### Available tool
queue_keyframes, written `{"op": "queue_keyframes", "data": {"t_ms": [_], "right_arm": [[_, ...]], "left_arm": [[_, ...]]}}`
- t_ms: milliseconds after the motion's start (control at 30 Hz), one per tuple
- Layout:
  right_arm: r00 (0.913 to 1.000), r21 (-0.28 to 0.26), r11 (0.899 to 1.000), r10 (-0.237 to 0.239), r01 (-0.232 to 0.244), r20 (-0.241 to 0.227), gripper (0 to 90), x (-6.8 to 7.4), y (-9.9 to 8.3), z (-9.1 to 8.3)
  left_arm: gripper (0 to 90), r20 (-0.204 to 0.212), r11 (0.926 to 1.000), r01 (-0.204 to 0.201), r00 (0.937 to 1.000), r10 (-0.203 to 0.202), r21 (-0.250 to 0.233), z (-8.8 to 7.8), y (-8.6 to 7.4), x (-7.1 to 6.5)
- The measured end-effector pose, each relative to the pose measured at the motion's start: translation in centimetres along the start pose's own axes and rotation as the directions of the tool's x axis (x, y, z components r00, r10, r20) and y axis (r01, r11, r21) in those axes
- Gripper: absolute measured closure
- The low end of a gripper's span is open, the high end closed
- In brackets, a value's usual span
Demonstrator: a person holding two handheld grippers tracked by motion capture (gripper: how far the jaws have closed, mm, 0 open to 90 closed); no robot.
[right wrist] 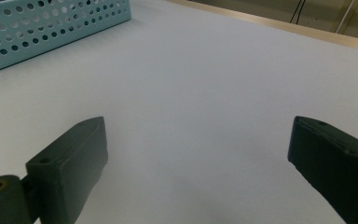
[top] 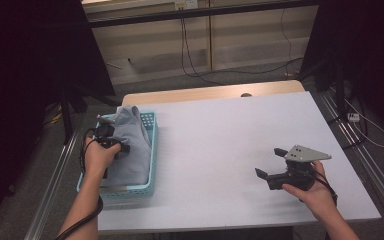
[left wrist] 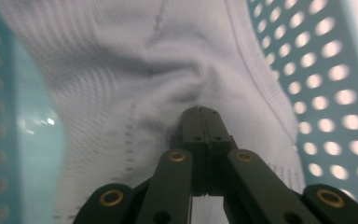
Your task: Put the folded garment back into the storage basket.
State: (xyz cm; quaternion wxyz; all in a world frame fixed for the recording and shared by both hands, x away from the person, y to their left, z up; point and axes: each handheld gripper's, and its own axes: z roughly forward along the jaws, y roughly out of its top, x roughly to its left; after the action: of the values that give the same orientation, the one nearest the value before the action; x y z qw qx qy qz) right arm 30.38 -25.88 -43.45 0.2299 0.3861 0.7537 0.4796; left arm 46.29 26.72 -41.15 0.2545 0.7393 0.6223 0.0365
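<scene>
**Left tongs pinched on cloth in the basket, right tongs wide over bare bench**

Black jaws of my left tongs (left wrist: 200, 116) sit pressed together with a fold of the grey cloth (left wrist: 135, 70) puckered at their tips — they are clamped on it, inside the teal basket (left wrist: 335, 93), whose perforated walls rise close on both sides. From the high view, the cloth (top: 130, 145) fills most of the basket (top: 152, 150) and mounds above its rim; the basket sits at the bench's left edge, its outer side overhanging slightly. My left hand (top: 99, 155) is over the basket's left wall.

My right tongs (top: 271, 162) rest low near the bench's (top: 220, 135) front-right corner, jaws spread wide with nothing between them — white surface runs open from there to the basket (right wrist: 51, 28). Wood trim shows along the far edge.
</scene>
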Motion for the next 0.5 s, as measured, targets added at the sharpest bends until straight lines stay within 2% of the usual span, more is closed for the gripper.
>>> {"op": "queue_keyframes", "data": {"t_ms": [100, 167, 300, 400, 500], "right_arm": [[1.0000, 0.001, 1.000, -0.003, 0.003, 0.000, 4.5, -0.1, -0.1, 0.0], [1.0000, 0.001, 1.000, -0.003, 0.003, 0.002, 4.5, -0.1, -0.1, 0.0], [1.0000, 0.005, 1.000, 0.004, -0.004, 0.006, 4.5, -0.4, -0.3, 0.1], [1.0000, 0.006, 1.000, -0.003, 0.003, 0.002, 4.5, -0.3, -0.2, 0.2], [1.0000, 0.004, 1.000, -0.001, 0.001, 0.002, 4.5, -0.3, -0.1, 0.2]], "left_arm": [[90.0, 0.007, 0.9999, 0.012, 0.9999, -0.011, -0.001, 0.8, -0.4, 0.4], [90.0, 0.011, 0.9999, 0.014, 0.9998, -0.014, -0.009, 0.8, -0.5, 0.5], [90.0, 0.027, 0.9999, 0.008, 0.9996, -0.008, 0.007, -0.1, 0.0, 0.4], [90.0, 0.024, 0.9998, -0.002, 0.9997, 0.002, -0.019, -1.3, 0.7, 0.1], [90.0, 0.035, 0.9994, 0.005, 0.9994, -0.003, -0.034, -1.8, 1.2, -0.1]]}}
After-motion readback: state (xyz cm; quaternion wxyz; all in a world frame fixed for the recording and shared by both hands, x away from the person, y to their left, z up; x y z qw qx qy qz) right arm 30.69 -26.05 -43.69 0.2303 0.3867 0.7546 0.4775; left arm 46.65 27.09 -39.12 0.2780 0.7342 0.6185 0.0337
